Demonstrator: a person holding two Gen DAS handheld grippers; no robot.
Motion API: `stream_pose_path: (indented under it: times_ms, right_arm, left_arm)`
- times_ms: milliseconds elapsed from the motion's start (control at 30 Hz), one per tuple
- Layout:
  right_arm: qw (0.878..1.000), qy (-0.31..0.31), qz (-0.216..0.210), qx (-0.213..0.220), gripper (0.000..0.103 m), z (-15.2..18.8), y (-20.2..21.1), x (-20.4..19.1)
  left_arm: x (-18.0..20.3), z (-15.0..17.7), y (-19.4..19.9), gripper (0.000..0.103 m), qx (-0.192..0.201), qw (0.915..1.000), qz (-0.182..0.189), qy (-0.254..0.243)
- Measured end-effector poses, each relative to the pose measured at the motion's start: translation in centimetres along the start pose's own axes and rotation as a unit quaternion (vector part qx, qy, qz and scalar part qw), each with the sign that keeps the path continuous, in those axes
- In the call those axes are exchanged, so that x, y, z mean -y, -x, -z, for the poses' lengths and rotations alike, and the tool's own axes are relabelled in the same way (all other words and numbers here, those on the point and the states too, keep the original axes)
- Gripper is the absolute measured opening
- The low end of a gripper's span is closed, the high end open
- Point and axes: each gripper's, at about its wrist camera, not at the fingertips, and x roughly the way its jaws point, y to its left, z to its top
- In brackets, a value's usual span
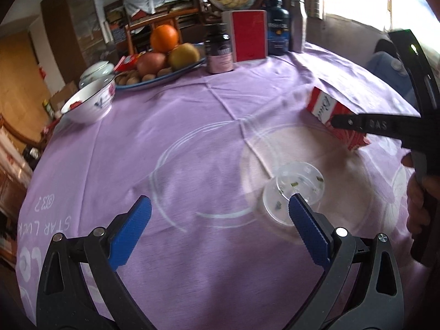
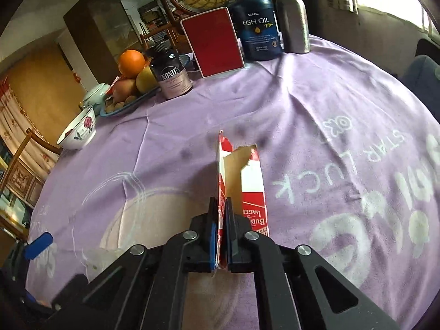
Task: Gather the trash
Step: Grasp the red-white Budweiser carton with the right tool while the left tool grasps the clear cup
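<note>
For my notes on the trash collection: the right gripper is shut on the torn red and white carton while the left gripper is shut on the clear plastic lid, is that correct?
Not quite: the left wrist view shows the left gripper open beside the clear plastic lid, not shut on it. The right gripper is indeed shut on the torn carton.

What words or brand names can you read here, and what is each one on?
"GNC FISH OIL Mini": blue bottle.
"NONIE": dark bottle; smaller print unreadable.
"STAR LUCK": purple tablecloth, upside down.
"Bud", "LAGE": torn red-and-white carton, cut off.
</note>
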Motion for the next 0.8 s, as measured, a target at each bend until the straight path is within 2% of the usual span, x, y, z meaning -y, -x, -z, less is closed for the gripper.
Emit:
stream_pose_path:
  times_ms: [100, 200, 267, 400, 500, 533, 567, 667, 800]
  right_arm:
    - [1.0, 0.003, -0.01, -0.002, 0.01, 0.1, 0.0, -0.2]
    - [1.0, 0.009, -0.007, 0.002, 0.011, 0.0, 0.2, -0.5]
    - [1.0, 0.011, 0.0, 0.007, 0.012, 0.0, 0.3, -0.6]
    - [1.0, -0.002, 0.005, 0.0, 0.016, 0.0, 0.1, 0.1]
    - [1.0, -0.004, 0.005, -0.008, 0.026, 0.1, -0.2, 0.3]
    - [1.0, -0.002, 0.004, -0.008, 0.028, 0.1, -0.3, 0.2]
    - [1.0, 0.002, 0.006, -0.009, 0.031, 0.2, -0.3, 0.0]
    - [1.0, 0.009, 0.008, -0.009, 0.034, 0.2, -0.3, -0.3]
    - [1.0, 0.009, 0.009, -0.004, 0.044, 0.2, -0.1, -0.4]
  left_arm:
    - [0.8, -0.1, 0.7, 0.096, 0.015, 0.9998, 0.003, -0.012]
    - [1.1, -0.3, 1.5, 0.096, 0.025, 0.9992, 0.031, -0.008]
    - [2.0, -0.5, 1.1, 0.096, 0.016, 0.9987, 0.047, -0.012]
    - [3.7, -1.1, -1.0, 0.096, -0.012, 0.9991, 0.03, -0.029]
    - [3.8, -1.6, -2.3, 0.095, -0.02, 0.9994, 0.018, -0.023]
    - [3.7, -1.6, -2.5, 0.093, -0.021, 0.9994, 0.016, -0.022]
    - [3.7, -1.6, -2.7, 0.085, -0.023, 0.9994, 0.017, -0.022]
    - [3.6, -1.4, -3.2, 0.053, -0.037, 0.9987, 0.026, -0.023]
    - [2.4, -1.6, -2.0, 0.052, -0.023, 0.9995, 0.02, -0.002]
